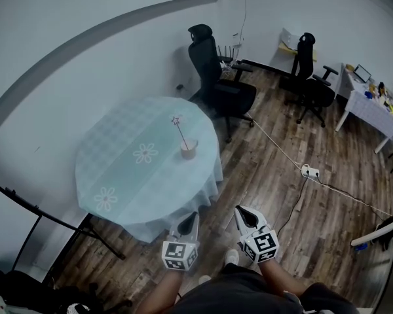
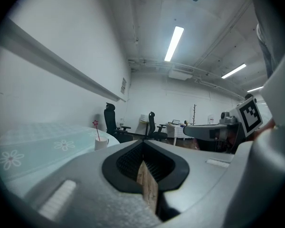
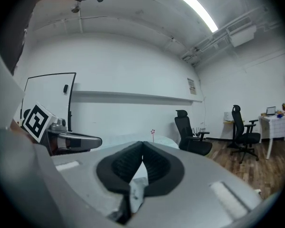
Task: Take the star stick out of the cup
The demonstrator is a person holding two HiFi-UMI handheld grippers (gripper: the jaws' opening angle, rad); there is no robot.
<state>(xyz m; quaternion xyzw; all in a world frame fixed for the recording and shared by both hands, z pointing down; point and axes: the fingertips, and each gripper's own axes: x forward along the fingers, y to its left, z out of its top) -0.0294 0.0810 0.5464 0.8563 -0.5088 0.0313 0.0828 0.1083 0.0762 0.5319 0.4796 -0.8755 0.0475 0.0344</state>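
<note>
Both claws (image 1: pixel 191 217) (image 1: pixel 242 210) far from star stick (image 1: pixel 181 133)

White walls (image 1: pixel 85 18), wood-plank floor (image 1: pixel 268 195), round table (image 1: pixel 118 169) w/ blue cloth, 2 blk office chairs (image 1: pixel 216 77), white desk (image 1: pixel 367 106), ceiling tube lights (image 2: pixel 173 44)

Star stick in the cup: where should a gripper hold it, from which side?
Probably the bare shaft of the star stick between star and cup rim, coming from above: it stands clear of the cup, leaning slightly left, so lift along the lean.

table (image 1: pixel 118 165) (round, pale floral top) | cup (image 1: pixel 188 151) upright, right of centre
</note>
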